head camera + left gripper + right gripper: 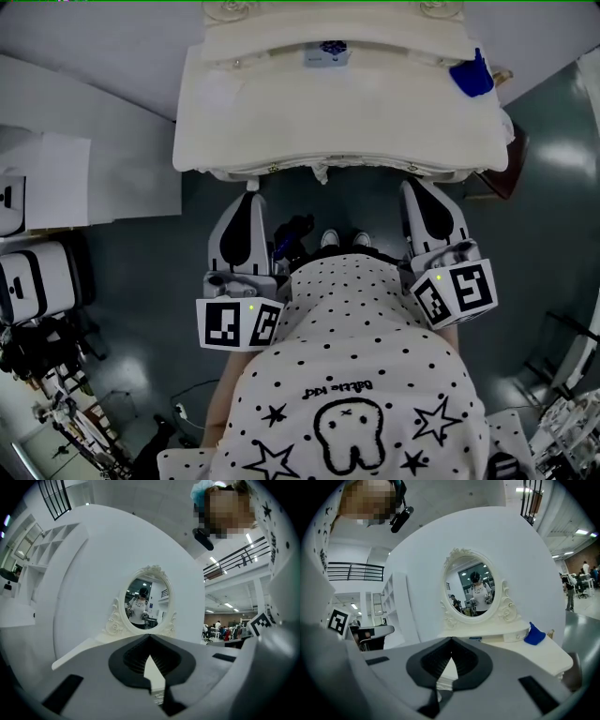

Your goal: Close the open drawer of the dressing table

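Left gripper (250, 200) is fully closed with nothing between its jaws. Its tip sits just short of the near edge of the dressing table (281, 122), left of centre.

Drawer front (323, 172) runs along that near edge, under the table top. From above, how far out it stands cannot be judged. Expect a light, rigid wooden drawer that slides under a steady, level push. It may bind if pushed at one end only. Press the closed tips flat against the front panel, one on each side of centre.

Right gripper (411, 187) is also closed and empty, just short of the same edge, right of centre.

Floor (544, 187) lies open on both sides of the table. The person's torso (347, 356) stands close behind, between the grippers.
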A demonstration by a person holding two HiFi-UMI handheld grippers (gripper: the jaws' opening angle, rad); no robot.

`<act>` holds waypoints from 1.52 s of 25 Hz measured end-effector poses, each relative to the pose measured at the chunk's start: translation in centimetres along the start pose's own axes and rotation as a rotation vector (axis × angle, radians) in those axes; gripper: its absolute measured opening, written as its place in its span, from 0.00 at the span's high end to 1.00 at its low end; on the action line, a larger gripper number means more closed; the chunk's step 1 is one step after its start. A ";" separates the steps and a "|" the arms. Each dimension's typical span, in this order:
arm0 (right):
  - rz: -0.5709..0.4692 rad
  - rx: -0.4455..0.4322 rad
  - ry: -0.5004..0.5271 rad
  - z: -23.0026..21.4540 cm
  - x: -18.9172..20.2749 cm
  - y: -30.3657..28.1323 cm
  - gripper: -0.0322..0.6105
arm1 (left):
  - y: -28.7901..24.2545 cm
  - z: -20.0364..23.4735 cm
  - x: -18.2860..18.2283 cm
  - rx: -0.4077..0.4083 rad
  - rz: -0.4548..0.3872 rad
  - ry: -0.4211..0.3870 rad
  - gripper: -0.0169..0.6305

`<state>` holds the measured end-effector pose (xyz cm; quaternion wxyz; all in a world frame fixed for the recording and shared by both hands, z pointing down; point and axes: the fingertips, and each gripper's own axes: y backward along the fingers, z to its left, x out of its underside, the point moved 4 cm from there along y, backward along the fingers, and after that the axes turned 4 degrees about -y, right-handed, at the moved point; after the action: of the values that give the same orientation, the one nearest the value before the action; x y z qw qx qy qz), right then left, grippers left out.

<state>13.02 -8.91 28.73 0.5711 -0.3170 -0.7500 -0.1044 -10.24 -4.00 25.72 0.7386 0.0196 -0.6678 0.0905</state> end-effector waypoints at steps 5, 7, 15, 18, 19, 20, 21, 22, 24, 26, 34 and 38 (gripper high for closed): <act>-0.002 -0.007 0.003 -0.2 0.0 -0.1 0.94 | 0.2 -0.4 0.0 -0.003 -0.003 -0.002 0.95; -0.004 -0.008 0.002 -0.2 0.0 0.0 0.94 | 0.3 -0.4 0.0 -0.004 -0.005 -0.005 0.95; -0.008 0.002 0.016 -0.3 0.1 0.3 0.94 | 0.3 -0.2 -0.1 0.001 -0.016 -0.011 0.95; -0.008 0.009 0.019 -0.2 0.0 0.5 0.94 | 0.2 -0.2 -0.1 0.007 -0.014 -0.009 0.95; -0.008 0.011 0.019 -0.2 0.0 0.5 0.94 | 0.2 -0.2 -0.1 0.010 -0.014 -0.008 0.95; -0.009 0.014 0.019 -0.2 -0.1 0.5 0.94 | 0.2 -0.2 -0.1 0.012 -0.013 -0.006 0.95; -0.009 0.017 0.019 -0.2 -0.1 0.6 0.94 | 0.2 -0.2 -0.1 0.015 -0.013 -0.005 0.95; -0.009 0.020 0.019 -0.2 -0.2 0.6 0.94 | 0.1 -0.3 -0.1 0.018 -0.013 -0.003 0.95; -0.009 0.024 0.020 -0.3 -0.2 0.6 0.94 | 0.0 -0.4 -0.1 0.023 -0.013 0.000 0.95; -0.009 0.026 0.020 -0.3 -0.2 0.7 0.94 | 0.0 -0.4 -0.1 0.024 -0.012 0.001 0.95; -0.003 0.016 0.034 -0.1 -0.1 0.7 0.94 | 0.0 -0.3 -0.1 0.025 -0.012 -0.001 0.95; -0.005 0.018 0.035 -0.1 -0.2 0.7 0.94 | 0.0 -0.4 -0.1 0.026 -0.012 0.000 0.95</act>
<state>13.51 -8.51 28.41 0.5868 -0.3081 -0.7415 -0.1048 -9.88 -3.96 25.54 0.7387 0.0330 -0.6665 0.0948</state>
